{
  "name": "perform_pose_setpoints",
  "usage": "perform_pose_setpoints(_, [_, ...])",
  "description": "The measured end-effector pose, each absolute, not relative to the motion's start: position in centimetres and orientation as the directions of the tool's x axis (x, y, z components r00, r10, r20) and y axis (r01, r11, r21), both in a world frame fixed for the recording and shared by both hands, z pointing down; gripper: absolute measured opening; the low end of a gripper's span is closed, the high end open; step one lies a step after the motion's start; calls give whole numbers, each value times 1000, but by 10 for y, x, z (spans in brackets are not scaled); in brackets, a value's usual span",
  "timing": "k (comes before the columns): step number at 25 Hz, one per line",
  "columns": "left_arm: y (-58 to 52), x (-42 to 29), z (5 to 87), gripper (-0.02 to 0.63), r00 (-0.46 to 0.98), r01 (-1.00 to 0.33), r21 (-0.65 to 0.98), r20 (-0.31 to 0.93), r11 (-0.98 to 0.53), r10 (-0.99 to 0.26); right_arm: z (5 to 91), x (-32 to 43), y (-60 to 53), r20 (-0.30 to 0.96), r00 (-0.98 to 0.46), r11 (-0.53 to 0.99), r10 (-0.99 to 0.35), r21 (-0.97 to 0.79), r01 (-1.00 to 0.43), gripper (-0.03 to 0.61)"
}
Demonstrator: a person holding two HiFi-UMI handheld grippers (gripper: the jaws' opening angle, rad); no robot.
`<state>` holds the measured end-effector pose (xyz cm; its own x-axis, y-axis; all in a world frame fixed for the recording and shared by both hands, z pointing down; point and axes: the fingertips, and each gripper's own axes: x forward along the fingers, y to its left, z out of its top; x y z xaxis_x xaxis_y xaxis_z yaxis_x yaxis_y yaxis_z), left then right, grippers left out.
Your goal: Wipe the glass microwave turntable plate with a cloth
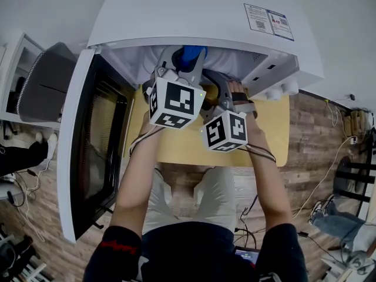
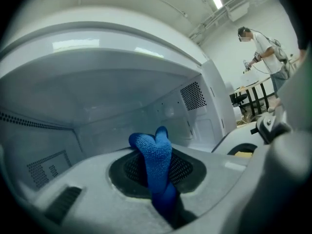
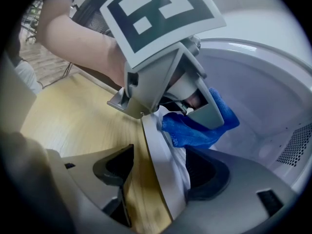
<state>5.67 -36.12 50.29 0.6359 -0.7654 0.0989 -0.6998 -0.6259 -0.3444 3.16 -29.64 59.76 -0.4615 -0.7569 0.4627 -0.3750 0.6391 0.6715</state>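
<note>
The blue cloth (image 2: pixel 155 160) sticks up between the jaws of my left gripper (image 2: pixel 163 189), which is shut on it and points into the white microwave cavity (image 2: pixel 122 96). In the right gripper view the glass turntable plate (image 3: pixel 158 160) stands edge-on between the jaws of my right gripper (image 3: pixel 163 174), which is shut on its rim. There the left gripper (image 3: pixel 195 106) presses the cloth (image 3: pixel 197 130) against the plate's far face. From the head view both grippers (image 1: pixel 187 57) (image 1: pixel 232 93) sit at the microwave mouth, and the plate itself is hidden.
The white microwave (image 1: pixel 194 16) stands on a light wooden table (image 1: pixel 270 128), its door (image 1: pixel 88 140) swung wide open to the left. Cables lie on the floor at the right (image 1: pixel 329 175). A person (image 2: pixel 265 48) stands far off in the room.
</note>
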Motion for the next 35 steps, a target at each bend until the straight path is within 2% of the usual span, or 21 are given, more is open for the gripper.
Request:
perform_pose_setpoints(12, [-364,60,507,64,640,-681,-379,109,-627,-761,597,32,-297,461,-459,636,-760,674,-376,292])
perform_pose_setpoints(35, [-388,3,520,64,481,-743,-463,133,-484,-866,597,32,-297,457,-457,632,-763,677,-377,293])
